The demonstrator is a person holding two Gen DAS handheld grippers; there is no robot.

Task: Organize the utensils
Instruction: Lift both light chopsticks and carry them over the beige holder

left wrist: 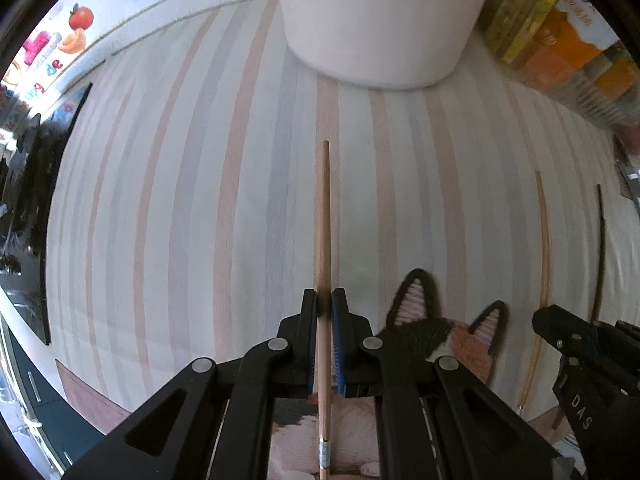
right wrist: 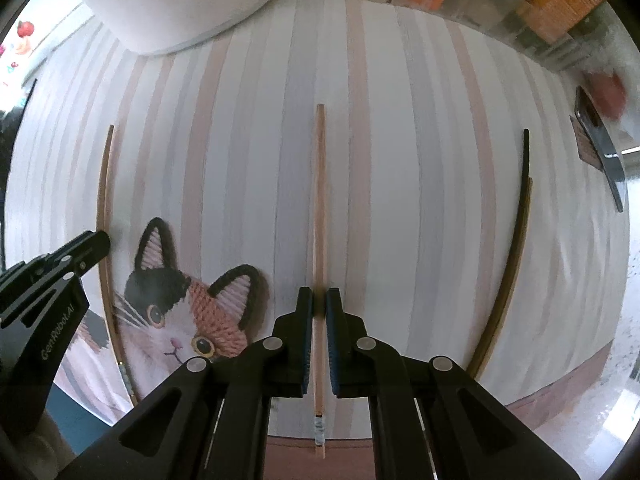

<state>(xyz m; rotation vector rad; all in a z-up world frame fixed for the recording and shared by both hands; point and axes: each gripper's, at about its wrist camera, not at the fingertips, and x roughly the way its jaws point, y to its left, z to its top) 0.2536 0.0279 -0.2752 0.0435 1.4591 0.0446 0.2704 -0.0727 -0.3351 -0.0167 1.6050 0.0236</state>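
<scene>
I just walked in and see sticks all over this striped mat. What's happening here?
A person is sorting chopsticks with two hand-held grippers, both pointing down at the striped placemat. The left hand-held gripper is shut on one light wooden chopstick, and the right hand-held gripper is shut on another. A dark chopstick lies to the right. A white container stands at the mat's far edge.

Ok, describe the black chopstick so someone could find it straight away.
Start at the striped mat with the cat face. On the side away from the cat, two chopsticks lie together near the mat's edge. It is the black chopstick, its tip poking past the brown chopstick beside it.
</scene>
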